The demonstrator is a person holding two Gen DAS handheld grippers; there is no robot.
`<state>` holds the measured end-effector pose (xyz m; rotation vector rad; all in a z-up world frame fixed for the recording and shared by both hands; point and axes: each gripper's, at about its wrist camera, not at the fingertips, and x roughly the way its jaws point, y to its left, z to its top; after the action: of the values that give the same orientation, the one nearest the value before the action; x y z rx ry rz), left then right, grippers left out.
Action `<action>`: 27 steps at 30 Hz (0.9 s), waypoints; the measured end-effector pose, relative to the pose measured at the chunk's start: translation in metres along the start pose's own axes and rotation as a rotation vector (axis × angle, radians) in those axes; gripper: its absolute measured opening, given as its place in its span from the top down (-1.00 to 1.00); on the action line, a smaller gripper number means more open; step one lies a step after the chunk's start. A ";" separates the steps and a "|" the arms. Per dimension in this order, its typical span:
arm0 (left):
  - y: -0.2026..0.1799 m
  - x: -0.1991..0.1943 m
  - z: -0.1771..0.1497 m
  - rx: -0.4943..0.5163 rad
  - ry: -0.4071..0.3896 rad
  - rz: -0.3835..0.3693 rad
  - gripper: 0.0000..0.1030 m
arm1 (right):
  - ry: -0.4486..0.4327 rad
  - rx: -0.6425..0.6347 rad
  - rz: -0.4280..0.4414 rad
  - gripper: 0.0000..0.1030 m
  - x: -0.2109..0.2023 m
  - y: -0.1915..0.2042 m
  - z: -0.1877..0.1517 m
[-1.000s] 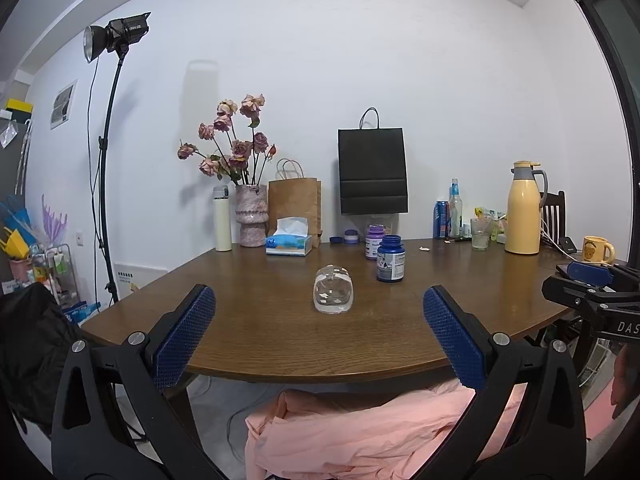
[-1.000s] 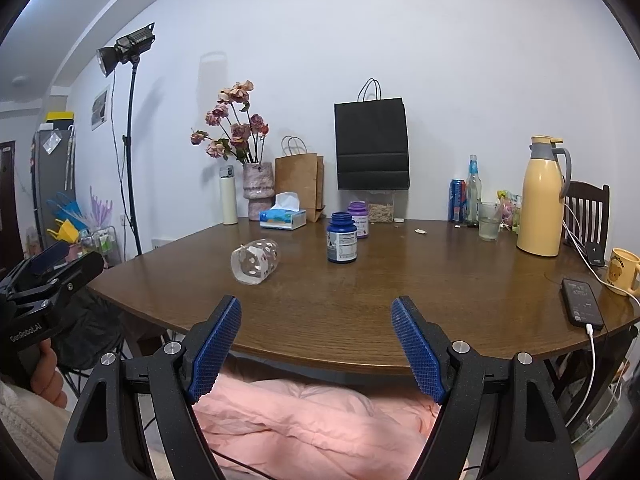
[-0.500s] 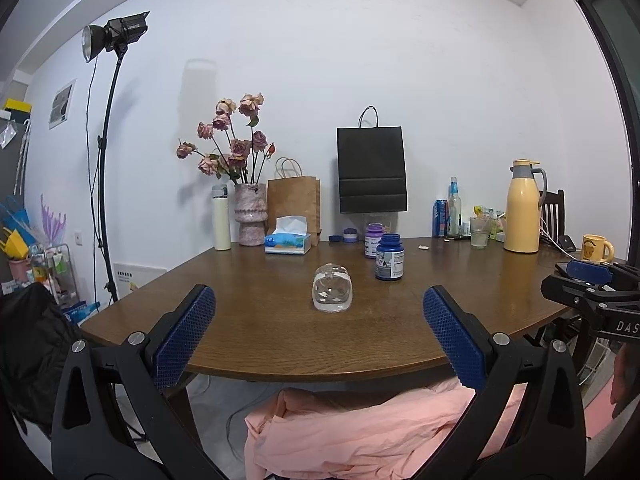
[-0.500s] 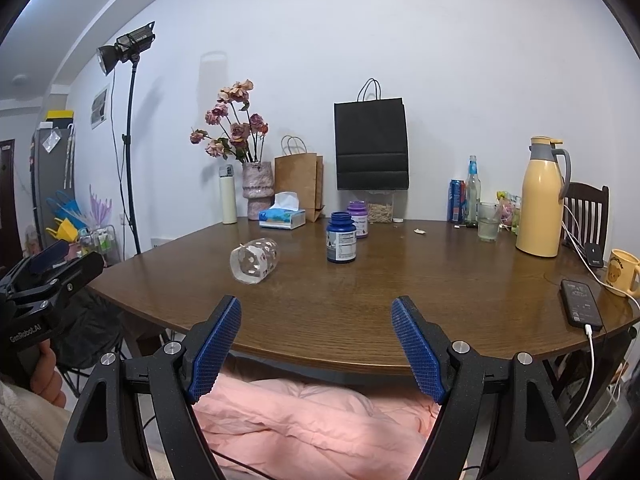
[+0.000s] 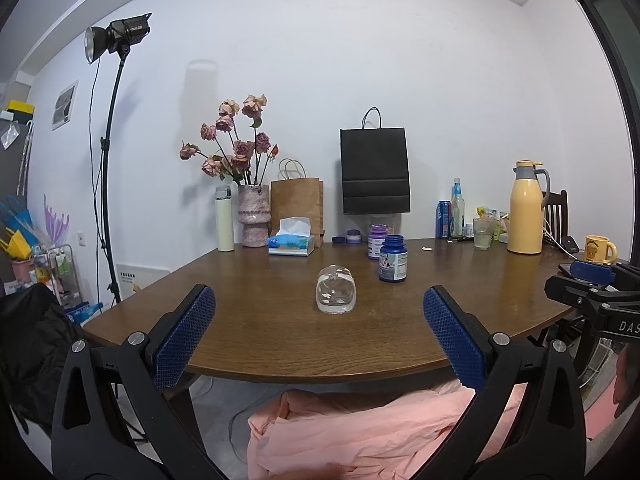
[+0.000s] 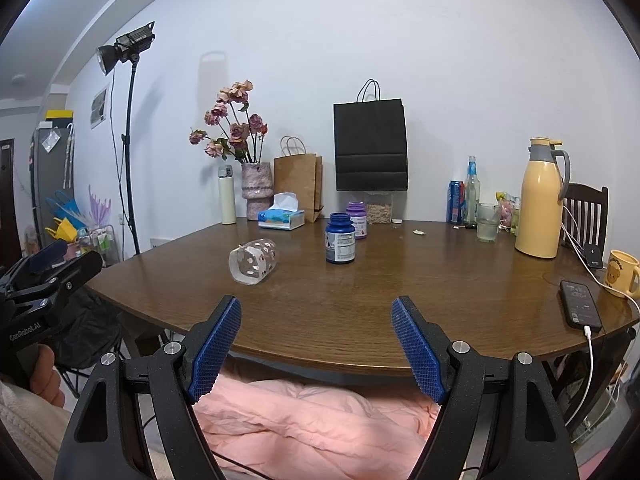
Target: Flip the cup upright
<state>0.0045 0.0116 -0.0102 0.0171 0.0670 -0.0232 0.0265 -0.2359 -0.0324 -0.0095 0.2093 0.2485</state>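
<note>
A clear glass cup (image 5: pixel 336 290) with white dots lies on its side on the brown wooden table (image 5: pixel 256 332); in the right wrist view the cup (image 6: pixel 253 261) points its mouth toward the near left. My left gripper (image 5: pixel 319 300) is open, held off the table's near edge, straight in front of the cup and well short of it. My right gripper (image 6: pixel 316 312) is open too, near the front edge, with the cup ahead and to its left. Nothing sits between either pair of fingers.
A blue bottle (image 6: pixel 340 239) stands just right of the cup, a purple one (image 6: pixel 357 220) behind it. Tissue box (image 6: pixel 281 216), flower vase (image 6: pixel 258 190), paper bags, yellow thermos (image 6: pixel 540 198), glass (image 6: pixel 487 222), mug (image 6: pixel 621 274) and phone (image 6: pixel 580 309) ring the table. Pink fabric (image 6: pixel 312 420) lies below.
</note>
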 end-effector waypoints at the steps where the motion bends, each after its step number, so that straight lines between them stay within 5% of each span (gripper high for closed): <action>1: 0.001 0.000 0.000 0.000 0.000 0.001 -1.00 | 0.000 0.000 0.000 -0.60 0.000 -0.001 0.000; 27: 0.005 -0.002 0.001 -0.002 -0.002 0.002 -1.00 | 0.015 0.001 -0.003 -0.60 0.003 -0.003 0.001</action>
<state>0.0026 0.0168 -0.0086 0.0148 0.0647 -0.0211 0.0304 -0.2380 -0.0322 -0.0106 0.2239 0.2454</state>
